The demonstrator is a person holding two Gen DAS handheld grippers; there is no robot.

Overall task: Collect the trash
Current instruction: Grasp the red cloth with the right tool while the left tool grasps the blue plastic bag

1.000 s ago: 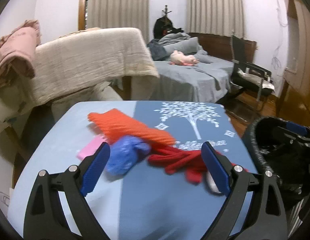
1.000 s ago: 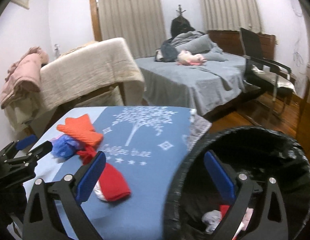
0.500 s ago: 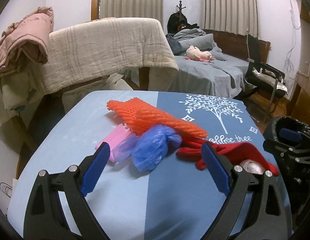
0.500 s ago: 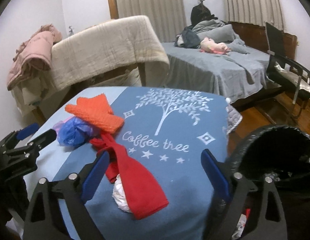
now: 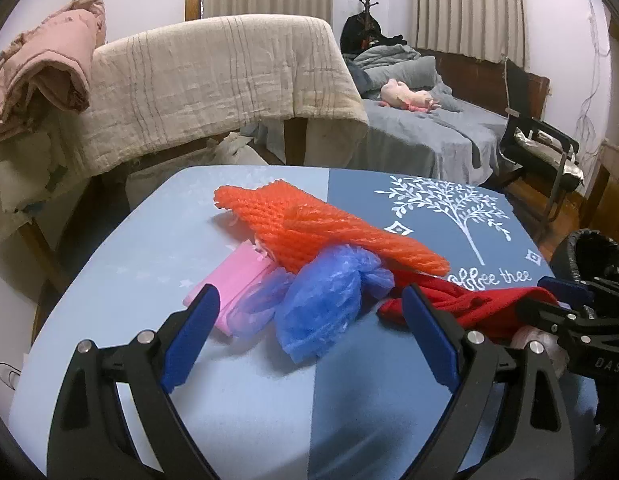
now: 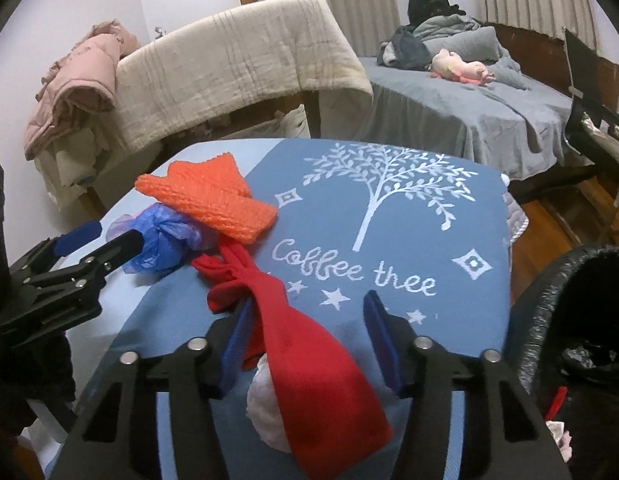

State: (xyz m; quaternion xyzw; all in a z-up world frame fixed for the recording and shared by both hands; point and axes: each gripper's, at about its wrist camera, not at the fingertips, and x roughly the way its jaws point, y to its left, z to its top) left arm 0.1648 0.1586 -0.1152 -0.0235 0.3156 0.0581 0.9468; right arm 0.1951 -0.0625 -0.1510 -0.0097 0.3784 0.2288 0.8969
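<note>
A pile of trash lies on the blue "Coffee tree" table cloth (image 6: 389,240). It holds an orange foam net (image 5: 321,232), a crumpled blue plastic bag (image 5: 329,300), a pink packet (image 5: 233,284), a red cloth (image 6: 309,360) and a white wad (image 6: 265,412) under that cloth. My left gripper (image 5: 309,300) is open, and the blue bag sits just ahead between its fingertips. The jaws of my right gripper (image 6: 309,308) are closing around the red cloth. The left pad is near the cloth and the right pad stands apart from it.
A black bin (image 6: 569,320) with a bag liner stands at the table's right edge, with some trash inside. Behind the table are a beige blanket over a frame (image 5: 229,80), a grey bed (image 5: 429,128) and a black chair (image 5: 541,148).
Both grippers have come forward and down toward the pile. The right gripper has swung left from over the bin to the red cloth, and its jaws have narrowed.
</note>
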